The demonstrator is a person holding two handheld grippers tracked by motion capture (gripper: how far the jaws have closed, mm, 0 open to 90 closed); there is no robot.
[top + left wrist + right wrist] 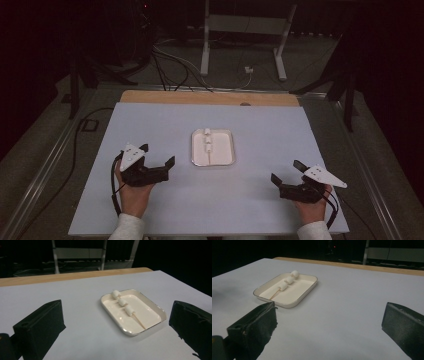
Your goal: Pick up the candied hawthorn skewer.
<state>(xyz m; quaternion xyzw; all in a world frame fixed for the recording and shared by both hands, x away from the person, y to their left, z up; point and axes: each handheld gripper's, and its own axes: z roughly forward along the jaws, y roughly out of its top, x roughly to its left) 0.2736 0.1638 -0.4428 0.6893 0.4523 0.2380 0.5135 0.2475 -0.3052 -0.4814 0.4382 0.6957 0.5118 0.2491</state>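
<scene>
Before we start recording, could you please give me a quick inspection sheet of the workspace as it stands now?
Surface: pale sheet over a wooden table, its far edge bare.
Job's things: white tray mid-table, holding a skewer with three marshmallows.
Clutter: nothing seen.
Grippers: left hand-held gripper and right hand-held gripper both open, empty, either side of the tray.
Cables: one trails from each gripper; more on the floor beyond.
Surroundings: dark room, white stand behind.
</scene>
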